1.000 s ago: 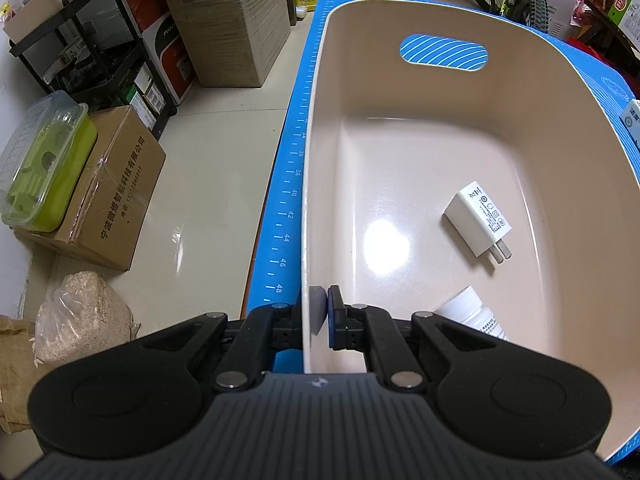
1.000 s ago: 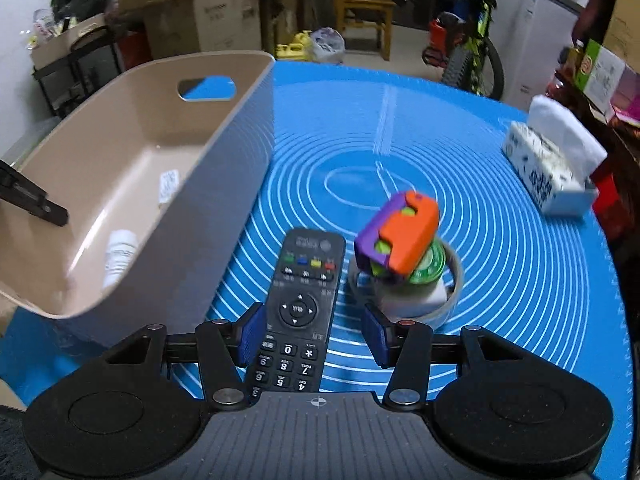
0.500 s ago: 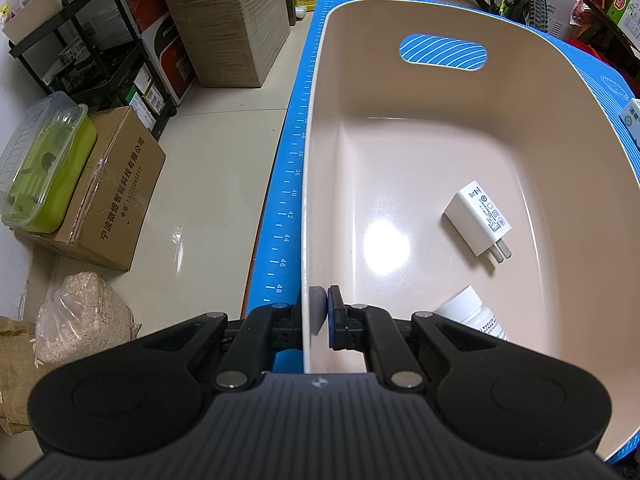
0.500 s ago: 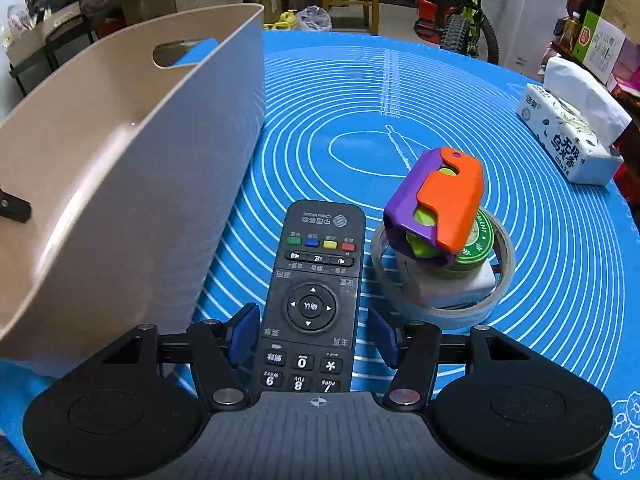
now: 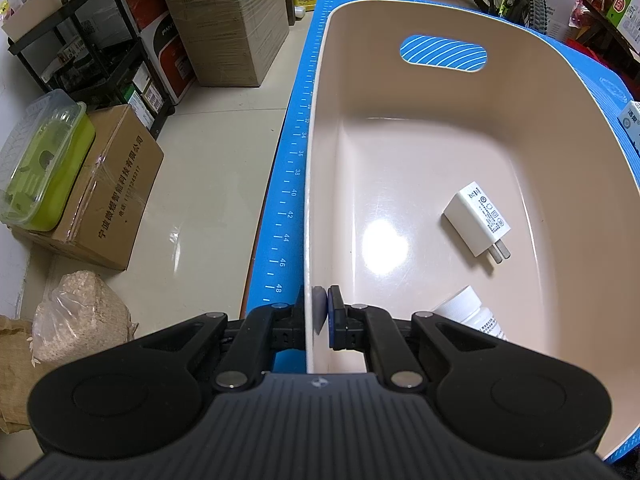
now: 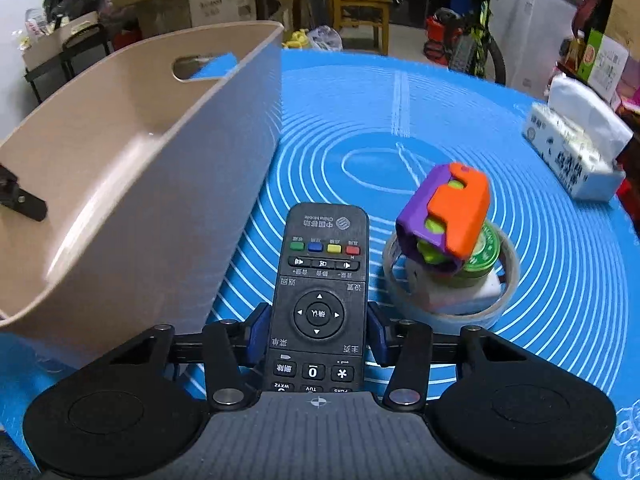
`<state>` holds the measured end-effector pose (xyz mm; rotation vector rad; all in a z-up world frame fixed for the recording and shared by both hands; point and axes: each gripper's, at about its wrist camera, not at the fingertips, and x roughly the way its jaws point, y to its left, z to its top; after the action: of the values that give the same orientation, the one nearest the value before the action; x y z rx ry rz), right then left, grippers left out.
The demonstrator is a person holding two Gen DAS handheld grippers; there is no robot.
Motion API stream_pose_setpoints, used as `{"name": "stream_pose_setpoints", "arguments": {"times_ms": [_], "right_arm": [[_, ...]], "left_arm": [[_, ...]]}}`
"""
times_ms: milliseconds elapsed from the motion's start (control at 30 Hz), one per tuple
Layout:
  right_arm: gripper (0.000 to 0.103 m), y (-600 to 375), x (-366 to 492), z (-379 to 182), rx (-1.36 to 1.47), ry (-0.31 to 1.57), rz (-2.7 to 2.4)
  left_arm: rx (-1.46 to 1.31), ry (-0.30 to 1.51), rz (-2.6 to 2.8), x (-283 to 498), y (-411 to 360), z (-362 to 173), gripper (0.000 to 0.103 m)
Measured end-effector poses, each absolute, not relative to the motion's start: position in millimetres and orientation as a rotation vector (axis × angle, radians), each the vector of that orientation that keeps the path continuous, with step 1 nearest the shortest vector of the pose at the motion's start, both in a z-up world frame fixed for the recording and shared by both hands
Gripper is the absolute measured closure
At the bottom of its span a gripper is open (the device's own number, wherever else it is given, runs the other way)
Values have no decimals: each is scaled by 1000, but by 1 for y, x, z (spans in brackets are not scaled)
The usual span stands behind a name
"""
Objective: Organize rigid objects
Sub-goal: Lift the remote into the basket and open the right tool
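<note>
Remote control, black, lying lengthwise on the blue mat of the worktop just beside the beige bin: the right tool has just been closing its jaws and is now pinching the remote's two long edges, presumably to lift it into the bin. Left tool is clamping the bin's near rim, apparently steadying it; a white charger and white bottle are already lying inside. A purple-and-orange toy is sitting on a stack inside a tape roll, not yet sorted.
</note>
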<state>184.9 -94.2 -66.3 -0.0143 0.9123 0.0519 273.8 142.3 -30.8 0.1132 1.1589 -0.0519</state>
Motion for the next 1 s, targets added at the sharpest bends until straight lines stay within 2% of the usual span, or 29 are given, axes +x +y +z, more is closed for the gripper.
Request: {"name": "stream_pose_setpoints", "arguments": {"times_ms": [433, 700, 1000], "right_arm": [[49, -103, 169, 10, -25, 705, 68], [49, -92, 195, 66, -38, 588, 143], [49, -33, 245, 80, -83, 575, 304]], "left_arm": [[112, 1159, -53, 274, 144, -31, 93], [112, 1160, -53, 274, 144, -31, 93], [112, 1159, -54, 274, 144, -31, 93]]}}
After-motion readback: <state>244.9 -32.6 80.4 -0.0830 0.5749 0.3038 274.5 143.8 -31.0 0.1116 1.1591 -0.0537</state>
